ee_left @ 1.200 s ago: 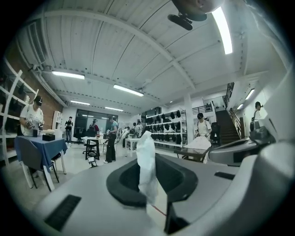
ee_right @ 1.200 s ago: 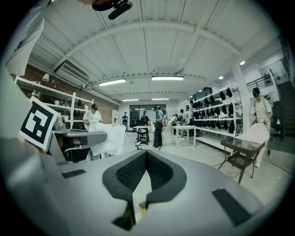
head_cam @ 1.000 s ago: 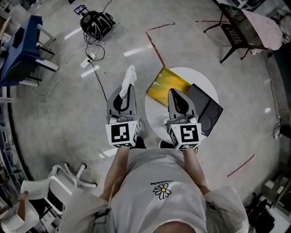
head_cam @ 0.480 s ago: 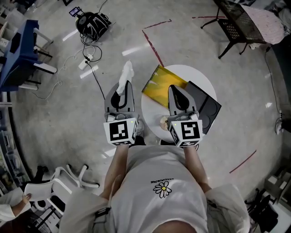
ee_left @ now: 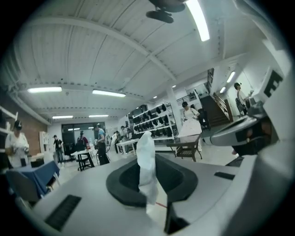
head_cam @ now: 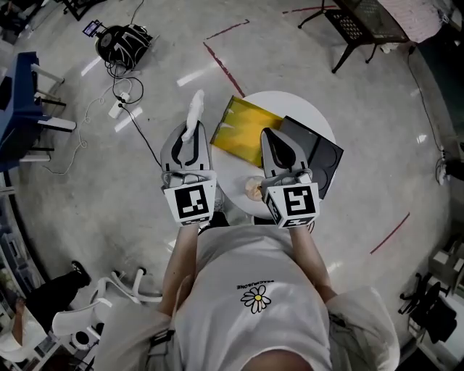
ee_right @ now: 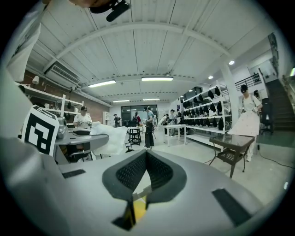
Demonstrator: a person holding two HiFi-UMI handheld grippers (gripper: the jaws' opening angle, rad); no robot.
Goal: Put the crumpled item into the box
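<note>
In the head view my left gripper [head_cam: 191,130] hangs over the floor, left of the round white table [head_cam: 286,105]. It is shut on a white crumpled paper [head_cam: 194,109], which sticks out beyond the tips. The left gripper view shows that paper [ee_left: 146,156] pinched upright between the jaws of the left gripper [ee_left: 147,173]. My right gripper [head_cam: 270,138] is over the table, shut and holding nothing; its tips meet in the right gripper view [ee_right: 146,159]. A dark grey box [head_cam: 319,156] and a yellow flat sheet [head_cam: 243,129] lie on the table. A small beige crumpled lump [head_cam: 254,190] sits at the near edge.
A black bag with cables [head_cam: 119,40] lies on the floor at the upper left, near a blue table [head_cam: 22,94]. A black metal table [head_cam: 359,22] stands at the upper right and a white chair [head_cam: 119,290] at the lower left. Red tape lines [head_cam: 221,65] mark the floor.
The head view has drifted, so the table and both grippers sit slightly higher in the picture. The beige lump by the right gripper's cube has come into sight. The left gripper still holds the paper.
</note>
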